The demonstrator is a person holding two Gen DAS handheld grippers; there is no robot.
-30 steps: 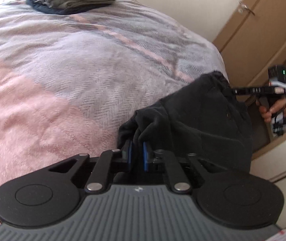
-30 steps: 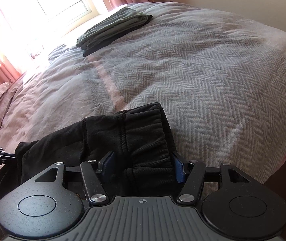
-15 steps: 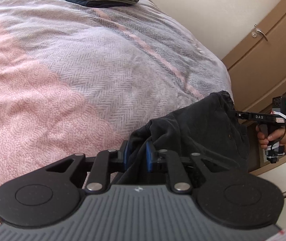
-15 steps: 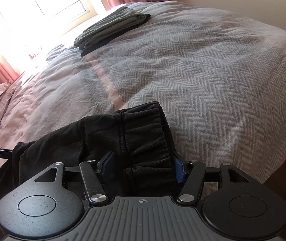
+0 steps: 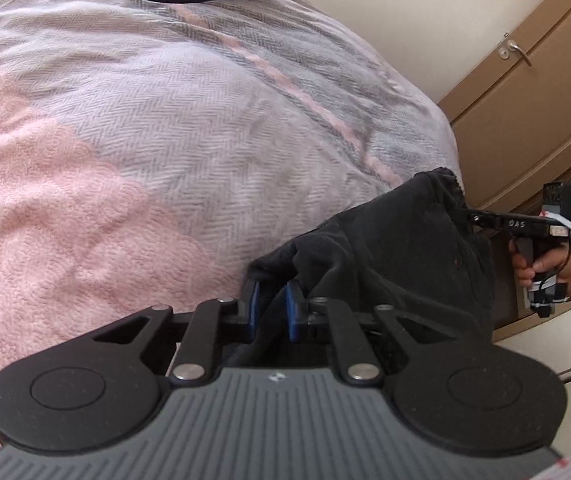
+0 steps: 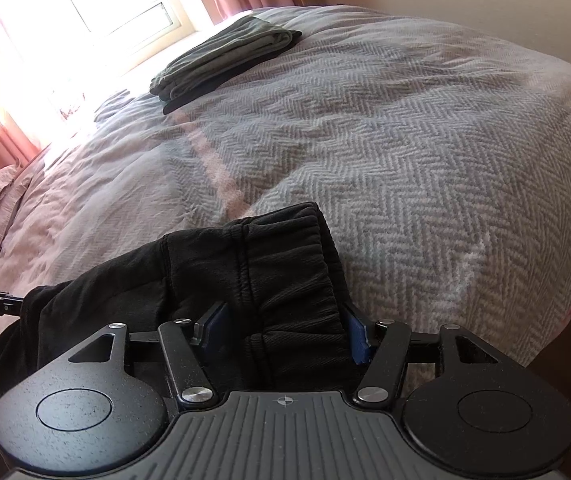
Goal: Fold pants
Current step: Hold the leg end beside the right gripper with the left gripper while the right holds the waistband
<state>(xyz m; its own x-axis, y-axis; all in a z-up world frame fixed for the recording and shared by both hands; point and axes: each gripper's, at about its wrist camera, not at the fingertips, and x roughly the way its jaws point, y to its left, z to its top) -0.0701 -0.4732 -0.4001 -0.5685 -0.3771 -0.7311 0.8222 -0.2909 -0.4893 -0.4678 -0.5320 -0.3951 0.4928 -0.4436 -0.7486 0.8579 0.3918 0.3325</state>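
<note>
Left wrist: black pants (image 5: pixel 397 248) bunched, hanging limp.

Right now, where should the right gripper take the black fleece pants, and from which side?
Take the black fleece pants at the gathered elastic waistband, the thick ribbed band already between the wide-set pads of the right gripper. Come from the bed's near edge, over the grey herringbone blanket. The left gripper is closing on the other end of the pants.
</note>
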